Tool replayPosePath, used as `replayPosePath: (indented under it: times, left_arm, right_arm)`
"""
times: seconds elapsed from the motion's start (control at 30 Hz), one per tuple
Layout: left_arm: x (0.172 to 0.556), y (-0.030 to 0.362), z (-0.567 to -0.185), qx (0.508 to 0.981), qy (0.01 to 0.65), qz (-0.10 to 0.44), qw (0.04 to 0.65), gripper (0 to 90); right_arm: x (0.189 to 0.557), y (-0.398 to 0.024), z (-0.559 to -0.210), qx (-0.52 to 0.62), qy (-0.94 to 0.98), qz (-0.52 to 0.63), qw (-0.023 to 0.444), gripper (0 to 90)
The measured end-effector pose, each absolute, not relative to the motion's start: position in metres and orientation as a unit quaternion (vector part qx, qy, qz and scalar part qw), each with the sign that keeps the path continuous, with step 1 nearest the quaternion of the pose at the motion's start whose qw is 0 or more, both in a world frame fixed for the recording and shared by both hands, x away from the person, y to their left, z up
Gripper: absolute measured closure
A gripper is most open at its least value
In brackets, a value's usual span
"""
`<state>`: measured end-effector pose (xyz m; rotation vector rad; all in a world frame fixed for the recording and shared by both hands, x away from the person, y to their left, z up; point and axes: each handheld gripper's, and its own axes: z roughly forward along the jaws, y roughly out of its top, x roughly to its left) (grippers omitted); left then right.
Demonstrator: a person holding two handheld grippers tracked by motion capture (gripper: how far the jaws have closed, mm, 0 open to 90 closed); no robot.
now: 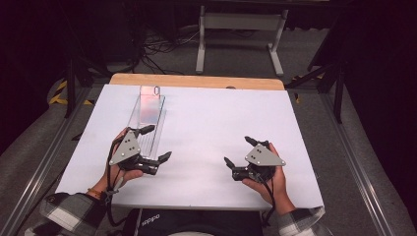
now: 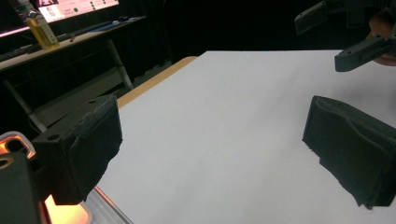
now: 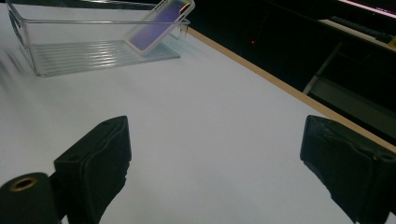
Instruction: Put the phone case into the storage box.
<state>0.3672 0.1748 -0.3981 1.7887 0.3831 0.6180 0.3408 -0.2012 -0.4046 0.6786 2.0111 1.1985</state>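
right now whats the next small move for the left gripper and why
Probably shut the left gripper on the near end of the clear tray. Its jaws stand open, seemingly either side of that end, and nothing is held. A phone case leans inside at the far end, so grip gently. The right gripper is open, apart.

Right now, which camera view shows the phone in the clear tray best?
The right gripper view: the phone leans tilted against the clear tray's end wall, its edge and sheen plain. The high view gives only a pinkish panel at the tray's far end. The left gripper view catches just an orange glow behind its jaw.
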Motion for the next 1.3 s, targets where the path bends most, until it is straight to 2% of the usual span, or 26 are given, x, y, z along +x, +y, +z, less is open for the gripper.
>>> replayPosePath:
  times: [0.43,1.3]
  left_arm:
    - [0.363,0.172,-0.406,0.772,0.157,0.244,0.565,5.8]
    - [0.353,0.169,-0.434,0.793,0.167,0.246,0.532,4.2]
  right_arm:
    - [0.336,-0.201,-0.406,0.262,0.778,0.457,0.342,8.2]
    - [0.329,-0.197,-0.415,0.247,0.785,0.456,0.337,5.6]
